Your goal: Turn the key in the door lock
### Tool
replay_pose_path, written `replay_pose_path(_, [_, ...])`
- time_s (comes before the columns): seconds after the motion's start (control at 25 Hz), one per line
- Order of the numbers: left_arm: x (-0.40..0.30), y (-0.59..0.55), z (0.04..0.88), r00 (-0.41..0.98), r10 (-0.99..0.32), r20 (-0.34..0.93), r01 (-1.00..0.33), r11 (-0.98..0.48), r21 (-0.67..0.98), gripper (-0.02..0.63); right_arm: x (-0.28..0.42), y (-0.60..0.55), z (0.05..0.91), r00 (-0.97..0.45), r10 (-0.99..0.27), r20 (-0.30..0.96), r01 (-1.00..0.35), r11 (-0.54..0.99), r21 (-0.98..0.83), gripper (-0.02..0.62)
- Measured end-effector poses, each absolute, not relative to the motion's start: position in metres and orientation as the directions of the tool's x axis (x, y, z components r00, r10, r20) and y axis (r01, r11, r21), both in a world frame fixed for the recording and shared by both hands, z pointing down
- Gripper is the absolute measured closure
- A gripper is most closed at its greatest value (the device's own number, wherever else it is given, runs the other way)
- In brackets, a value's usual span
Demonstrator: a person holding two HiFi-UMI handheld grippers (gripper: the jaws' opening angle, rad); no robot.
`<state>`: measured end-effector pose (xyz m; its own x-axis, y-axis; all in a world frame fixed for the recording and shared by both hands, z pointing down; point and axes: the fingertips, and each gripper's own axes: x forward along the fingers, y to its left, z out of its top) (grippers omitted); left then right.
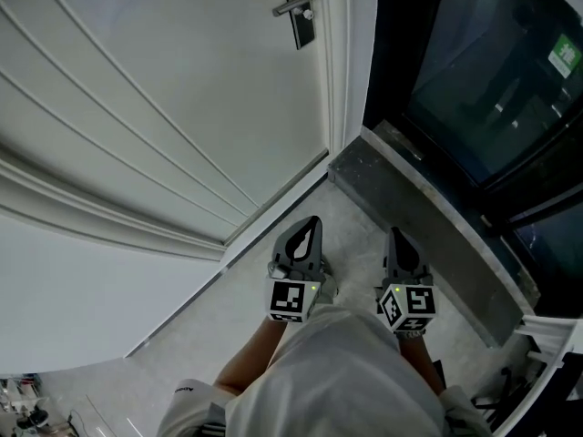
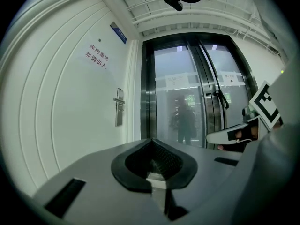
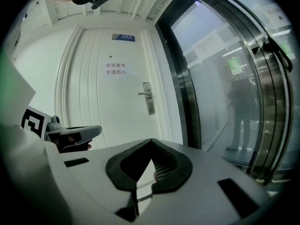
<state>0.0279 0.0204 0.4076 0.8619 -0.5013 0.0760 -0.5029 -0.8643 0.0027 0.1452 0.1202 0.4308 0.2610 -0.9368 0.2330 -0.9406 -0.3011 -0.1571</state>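
Note:
A white panelled door (image 1: 137,107) stands ahead. On its right side sits a dark lock plate with a silver lever handle (image 1: 296,7), far from both grippers. The lock plate (image 2: 119,108) is small in the left gripper view, and the lock plate (image 3: 148,97) is also small in the right gripper view. A key is too small to make out. My left gripper (image 1: 312,222) and right gripper (image 1: 394,233) are held side by side above the floor, pointing towards the door. Each has its jaws together with nothing between them.
Right of the door, a dark-framed glass sliding door (image 1: 483,71) rises behind a grey stone threshold (image 1: 428,217). A standing person (image 2: 186,123) shows behind the glass. Red lettering (image 3: 115,69) and a blue sign (image 3: 123,37) mark the door. The person's light trousers (image 1: 337,381) fill the bottom.

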Motion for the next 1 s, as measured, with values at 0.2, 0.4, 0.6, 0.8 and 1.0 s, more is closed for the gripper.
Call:
replay_pose_path(0.2, [0.053,-0.018,0.406,0.868,-0.491,0.072,-0.492,-0.871,-0.002,0.598,0.159,0.083,0.429,0.254,-0.941,0.224,-0.94,-0.295,-0.169,0.606])
replay_pose_path(0.4, [0.076,-0.049,0.397,0.88,-0.473,0.053,-0.473,-0.881,0.0,0.598,0.185,0.047,0.426,0.283,-0.936,0.208,-0.929,-0.321,-0.185,0.606])
replay_pose_path(0.6, [0.084,-0.088,0.392,0.873,-0.486,0.043,-0.485,-0.874,-0.025,0.597,0.196,0.002,0.414,0.268,-0.947,0.176,-0.938,-0.299,-0.175,0.606])
replay_pose_path(0.8, [0.083,-0.118,0.385,0.853,-0.521,0.033,-0.52,-0.854,-0.025,0.598,0.192,-0.03,0.415,0.224,-0.96,0.17,-0.952,-0.253,-0.175,0.606])
replay_pose_path(1.0, [0.08,-0.137,0.394,0.829,-0.557,0.055,-0.557,-0.83,-0.016,0.598,0.193,-0.055,0.425,0.182,-0.966,0.185,-0.962,-0.213,-0.171,0.606])
